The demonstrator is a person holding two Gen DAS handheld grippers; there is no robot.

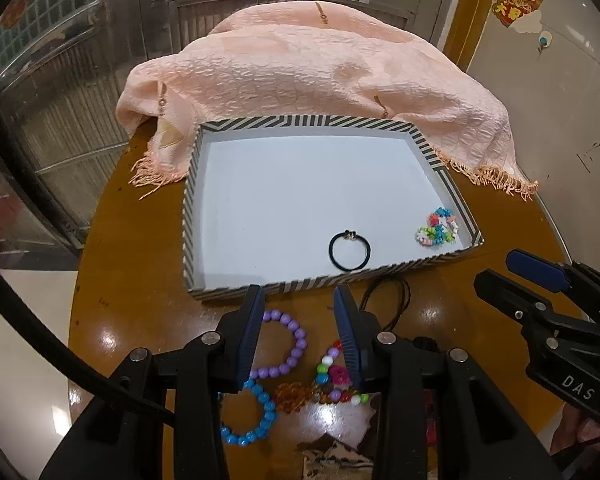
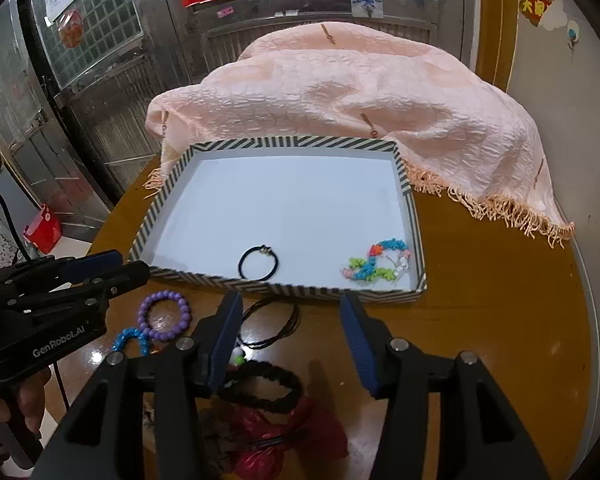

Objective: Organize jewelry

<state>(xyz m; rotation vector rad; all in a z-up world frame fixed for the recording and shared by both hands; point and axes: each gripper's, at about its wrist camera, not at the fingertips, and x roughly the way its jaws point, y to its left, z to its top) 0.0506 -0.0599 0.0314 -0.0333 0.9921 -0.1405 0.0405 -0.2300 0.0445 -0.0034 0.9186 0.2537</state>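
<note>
A shallow rectangular tray with a black-and-white striped cardboard rim [image 1: 448,180] and a plain white floor sits on a round glossy brown wooden table [image 1: 112,248]. Two pieces lie inside it, both toward the near wall and well apart from each other: a thin black elastic hair tie with a small metal knot [image 1: 349,250] close to the middle of the near side, and a multicoloured bracelet of small flower-shaped beads [image 1: 438,229] bunched in the near right corner, close to the wall. The rest of the tray floor is bare.

Outside the tray, on the table in front of its near wall, lie a round purple bead bracelet [image 1: 288,344], a bright blue bead bracelet [image 1: 252,420], an amber bead bracelet [image 1: 294,396], a strand of mixed coloured beads with a pink charm [image 1: 334,376], a thin black cord necklace [image 2: 276,320], a braided black headband [image 2: 268,388] and a crumpled red piece [image 2: 284,436] of uncertain kind.

A peach textured fringed shawl [image 1: 320,76] is draped over something behind the tray.

The left gripper [image 1: 298,334] hovers above the loose bracelets with jaws apart and nothing between them. The right gripper [image 2: 290,338] hangs over the cord and headband, its jaws spread wide and empty.
</note>
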